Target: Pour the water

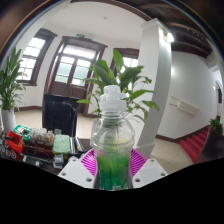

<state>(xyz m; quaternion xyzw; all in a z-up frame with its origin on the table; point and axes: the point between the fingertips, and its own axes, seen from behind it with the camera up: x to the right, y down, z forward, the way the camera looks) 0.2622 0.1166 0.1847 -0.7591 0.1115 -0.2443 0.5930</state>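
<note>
A clear plastic bottle (112, 140) with a white cap and green liquid in its lower part stands upright between my fingers, lifted above the room's floor level. My gripper (112, 166) is shut on the bottle's body, both pink pads (88, 163) pressing its sides. No cup or other vessel for pouring shows in this view.
A leafy green plant (125, 85) rises behind the bottle. To the left, a low table (38, 148) carries several small items beside a dark chair (60, 115). A white pillar (152, 70) and windows (75, 65) stand beyond; red stairs (198, 142) lie to the right.
</note>
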